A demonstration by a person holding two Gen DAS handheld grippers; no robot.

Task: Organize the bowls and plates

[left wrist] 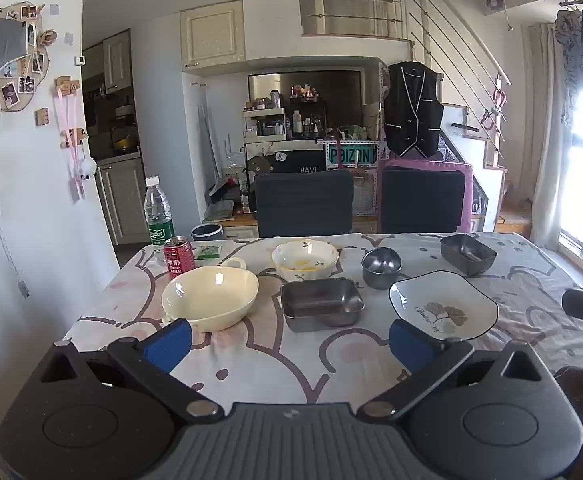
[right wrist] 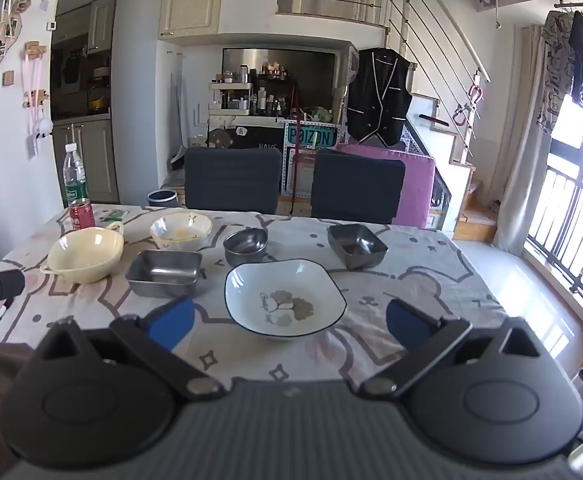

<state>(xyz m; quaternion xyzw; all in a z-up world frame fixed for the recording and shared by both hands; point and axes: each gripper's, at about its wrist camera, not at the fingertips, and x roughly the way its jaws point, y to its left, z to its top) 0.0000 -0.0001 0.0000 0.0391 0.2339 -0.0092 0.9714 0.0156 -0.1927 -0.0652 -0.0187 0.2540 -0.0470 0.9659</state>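
Note:
On the patterned tablecloth stand a cream bowl with handles point(left wrist: 210, 298) point(right wrist: 86, 255), a floral ceramic bowl point(left wrist: 305, 258) point(right wrist: 181, 230), a square steel dish point(left wrist: 321, 303) point(right wrist: 164, 272), a round steel bowl point(left wrist: 381, 267) point(right wrist: 246, 245), a second square steel dish point(left wrist: 467, 253) point(right wrist: 356, 245) and a white leaf-print plate point(left wrist: 443, 303) point(right wrist: 285, 298). My left gripper point(left wrist: 289, 340) is open and empty, near the table's front, before the square steel dish. My right gripper point(right wrist: 289, 325) is open and empty, just in front of the leaf-print plate.
A red can point(left wrist: 179, 256) point(right wrist: 81, 213) and a water bottle point(left wrist: 158, 212) point(right wrist: 75, 179) stand at the far left corner. Two dark chairs point(left wrist: 304, 203) point(right wrist: 233, 179) stand behind the table point(left wrist: 531, 280). A wall is on the left, windows on the right.

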